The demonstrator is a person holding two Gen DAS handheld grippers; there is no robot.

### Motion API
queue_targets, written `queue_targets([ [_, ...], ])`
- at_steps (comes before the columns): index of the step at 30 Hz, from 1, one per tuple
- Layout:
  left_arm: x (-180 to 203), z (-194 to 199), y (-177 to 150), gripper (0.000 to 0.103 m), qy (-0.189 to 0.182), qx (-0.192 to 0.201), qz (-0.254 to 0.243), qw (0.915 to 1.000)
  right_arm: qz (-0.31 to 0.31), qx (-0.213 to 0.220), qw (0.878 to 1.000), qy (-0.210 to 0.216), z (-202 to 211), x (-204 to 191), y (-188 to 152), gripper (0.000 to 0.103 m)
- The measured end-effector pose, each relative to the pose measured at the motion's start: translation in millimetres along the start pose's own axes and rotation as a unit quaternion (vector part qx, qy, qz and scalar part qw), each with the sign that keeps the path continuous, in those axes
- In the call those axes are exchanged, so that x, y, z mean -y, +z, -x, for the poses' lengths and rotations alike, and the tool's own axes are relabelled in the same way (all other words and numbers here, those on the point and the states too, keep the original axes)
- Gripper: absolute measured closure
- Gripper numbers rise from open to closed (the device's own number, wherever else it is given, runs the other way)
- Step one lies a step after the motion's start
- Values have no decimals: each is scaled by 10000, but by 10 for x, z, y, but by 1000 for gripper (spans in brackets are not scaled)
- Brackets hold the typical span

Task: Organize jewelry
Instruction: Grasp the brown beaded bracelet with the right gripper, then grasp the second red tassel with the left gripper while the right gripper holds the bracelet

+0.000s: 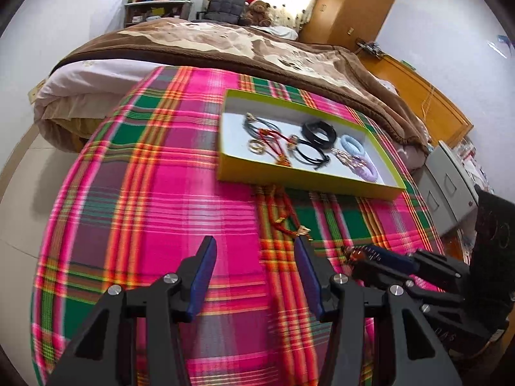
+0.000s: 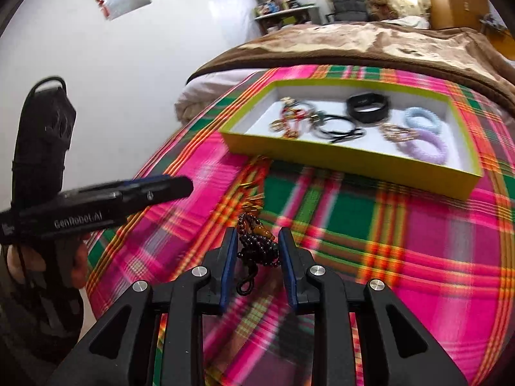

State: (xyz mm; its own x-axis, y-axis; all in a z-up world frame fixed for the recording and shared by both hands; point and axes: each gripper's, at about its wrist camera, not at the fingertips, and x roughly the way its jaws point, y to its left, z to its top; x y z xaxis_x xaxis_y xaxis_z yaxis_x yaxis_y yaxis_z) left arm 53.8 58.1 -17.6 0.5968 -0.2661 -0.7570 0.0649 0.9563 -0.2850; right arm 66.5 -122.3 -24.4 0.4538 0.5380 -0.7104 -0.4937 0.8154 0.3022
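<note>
- Plaid cloth (image 2: 402,257), woven pink/green, right under both cams.
- Box tray (image 2: 351,160), yellow-green card, white inside, cords + bands in it.
- Left gripper (image 1: 254,257) spread wide, empty.
- Right gripper (image 2: 257,241) part-open, straddling dark bead bracelet (image 2: 257,247); grasp can't tell.

We are seeing a plaid cloth (image 1: 167,193) showing bright pink, green and orange-yellow stripes. We are looking at a tray (image 2: 354,160) wearing lime-green walls around a white floor. Inside it, a black band (image 2: 368,106), a pale blue ring (image 2: 421,119) and a lilac ring (image 2: 425,151) are showing. Dark brown beads (image 2: 257,247) with an amber piece are sitting between blue finger pads (image 2: 229,267). A brown and cream blanket (image 1: 225,41) is lying behind.
</note>
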Motion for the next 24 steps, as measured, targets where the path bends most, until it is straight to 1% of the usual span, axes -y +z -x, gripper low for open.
queue_targets([
  [2, 76, -55, -2, 51, -59, -28, -40, 10000, -95, 84, 9998, -126, 67, 75, -8, 76],
  [4, 162, -92, -1, 50, 25, -8, -153, 9999, -189, 155, 9994, -243, 135, 151, -28, 76],
  [5, 213, -124, -3, 47, 72, -24, -232, 9997, -222, 199, 9991, -304, 174, 188, -37, 76],
  [8, 316, -231, -6, 47, 85, -138, -249, 9996, -289, 295, 9979, -497, 261, 278, -55, 76],
  [10, 399, -268, -24, 47, 267, -108, -409, 9987, -354, 331, 9975, -515, 304, 338, -59, 76],
  [11, 444, -295, -38, 47, 429, -86, -504, 9978, -361, 346, 9973, -542, 325, 363, -60, 76],
  [12, 463, -329, -47, 47, 503, -121, -534, 9972, -363, 379, 9970, -576, 349, 383, -63, 76],
  [14, 478, -405, -63, 47, 506, -254, -480, 9972, -376, 414, 9966, -603, 389, 416, -80, 76],
  [16, 524, -403, -74, 47, 637, -164, -564, 9962, -399, 465, 9962, -615, 438, 447, -90, 76],
  [19, 553, -434, -65, 47, 685, -174, -578, 9958, -463, 529, 9955, -636, 498, 502, -103, 76],
  [24, 651, -501, -75, 47, 1063, -133, -836, 9907, -568, 580, 9946, -646, 538, 567, -126, 76],
])
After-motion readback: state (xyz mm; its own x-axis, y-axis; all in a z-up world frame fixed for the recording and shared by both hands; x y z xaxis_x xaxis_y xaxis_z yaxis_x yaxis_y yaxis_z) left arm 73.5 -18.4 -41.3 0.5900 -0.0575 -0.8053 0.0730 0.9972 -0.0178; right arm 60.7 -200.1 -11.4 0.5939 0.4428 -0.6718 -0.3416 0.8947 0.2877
